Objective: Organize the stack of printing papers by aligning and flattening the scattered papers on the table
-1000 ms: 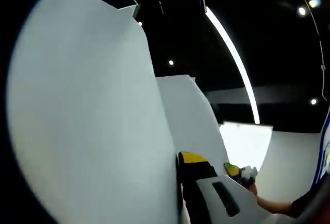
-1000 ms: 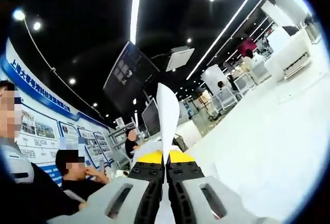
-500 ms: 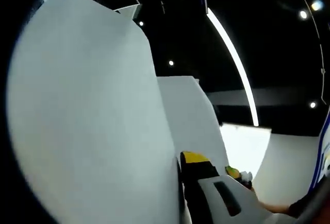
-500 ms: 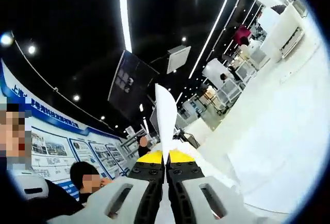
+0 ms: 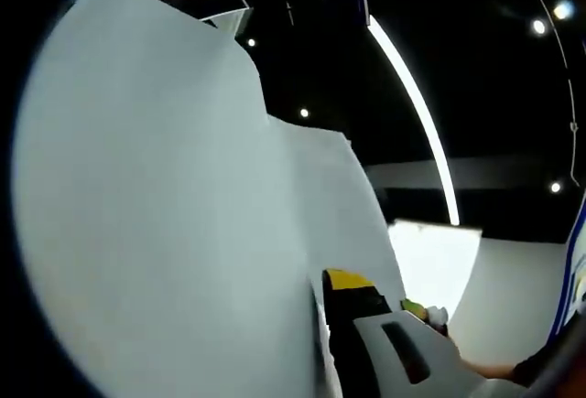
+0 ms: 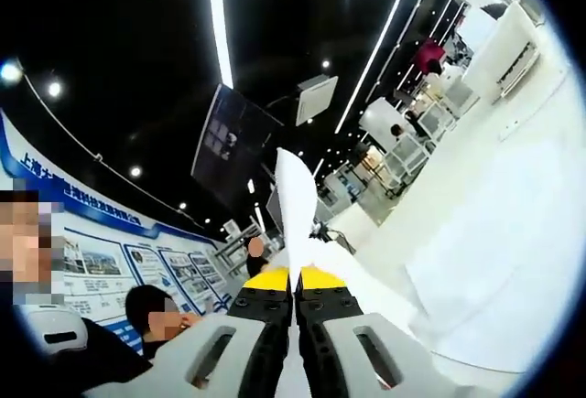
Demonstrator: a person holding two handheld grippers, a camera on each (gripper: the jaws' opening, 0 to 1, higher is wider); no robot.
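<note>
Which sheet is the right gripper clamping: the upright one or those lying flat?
The upright sheet, seen edge-on, rising from the right gripper's shut jaws; the other sheets lie flat.

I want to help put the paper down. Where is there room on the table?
The white table looks bare to the right of the right gripper, which is shut on the paper. Left of it is crowded: people sit by the wall posters.

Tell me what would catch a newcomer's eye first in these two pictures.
In the left gripper view, big white paper sheets stand up across the left half. In the right gripper view, the right gripper with yellow tips is shut on a sheet seen edge-on. A bright ceiling light strip cuts the dark ceiling above it.
</note>
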